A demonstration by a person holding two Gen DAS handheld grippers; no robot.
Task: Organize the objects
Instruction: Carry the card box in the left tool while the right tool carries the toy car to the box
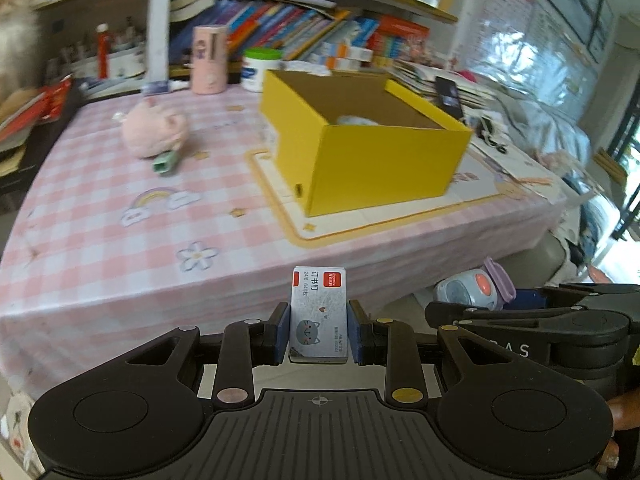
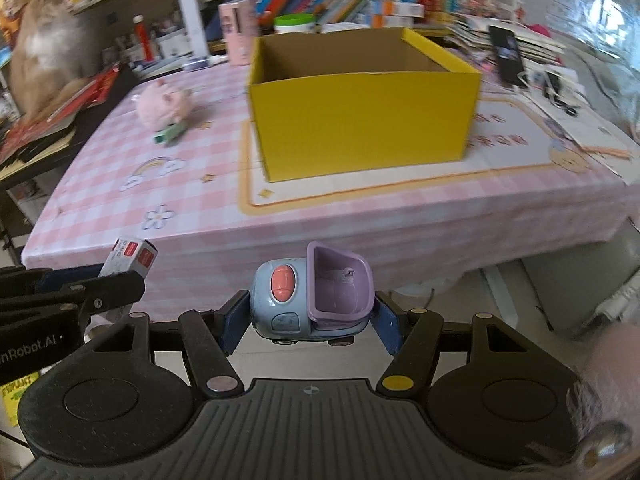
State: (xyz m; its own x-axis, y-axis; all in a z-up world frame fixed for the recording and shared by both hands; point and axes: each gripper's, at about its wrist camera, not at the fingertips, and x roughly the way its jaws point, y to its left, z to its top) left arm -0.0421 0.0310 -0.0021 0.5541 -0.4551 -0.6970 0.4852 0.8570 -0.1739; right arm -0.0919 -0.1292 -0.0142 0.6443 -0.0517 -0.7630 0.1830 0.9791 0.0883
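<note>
Halfway, I judge: my left gripper [image 1: 319, 330] has its jaws pinching a staple box [image 1: 318, 312], my right gripper [image 2: 308, 318] a toy car [image 2: 310, 292], both short of the counter [image 2: 120, 216]; yellow box [image 2: 360, 120] awaits them, pink plush [image 2: 162, 106] and green thing [image 2: 170, 133] remain

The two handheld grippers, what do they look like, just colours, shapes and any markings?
Both are matte black plastic. Each left gripper and right gripper has a ribbed base with a small crosshair mark, two round discs at the sides, and angled linkage arms with silver and yellow pivot caps. The fingers carry dark blue pads. White lettering runs along the left gripper's side. No cables show.
</note>
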